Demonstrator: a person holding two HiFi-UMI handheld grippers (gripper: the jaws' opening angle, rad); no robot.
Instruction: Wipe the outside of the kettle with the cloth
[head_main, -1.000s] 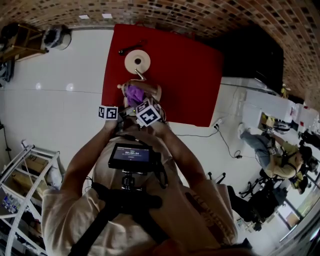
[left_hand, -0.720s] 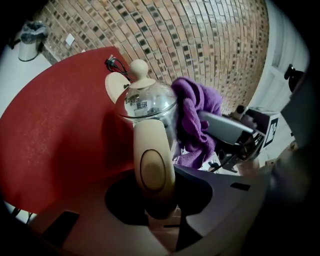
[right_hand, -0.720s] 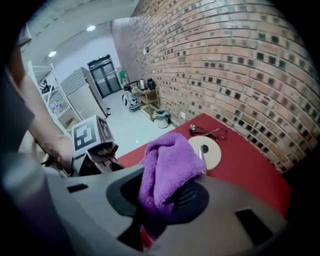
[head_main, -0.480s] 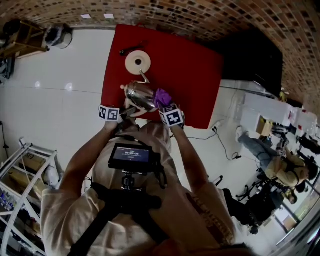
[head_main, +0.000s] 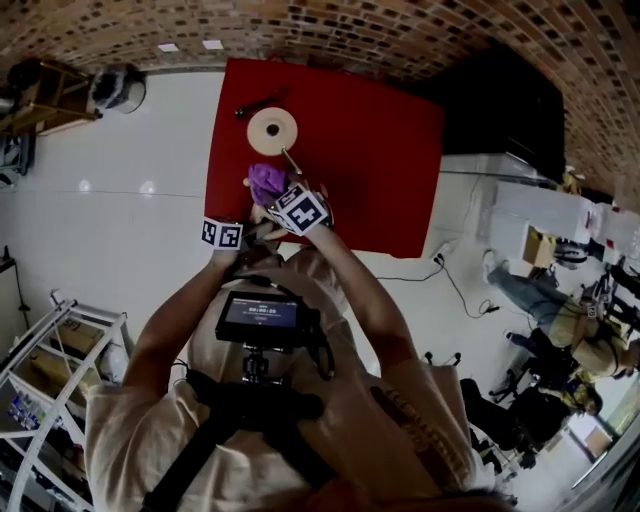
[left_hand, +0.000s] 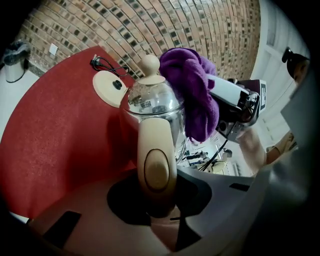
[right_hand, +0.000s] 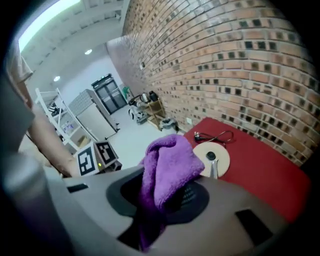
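Purple terry cloth (head_main: 265, 182) meeting a shiny steel kettle (left_hand: 152, 107).
Head view: the left gripper (head_main: 258, 233) and right gripper (head_main: 275, 197) are meeting over a red rectangular mat (head_main: 380, 150), near a round cream base (head_main: 273, 130). Left gripper view: its jaws, just now closing, are clamping the kettle's cream handle (left_hand: 157, 160); the cloth is lying against the lid side. Right gripper view: its jaws are pinching the cloth.
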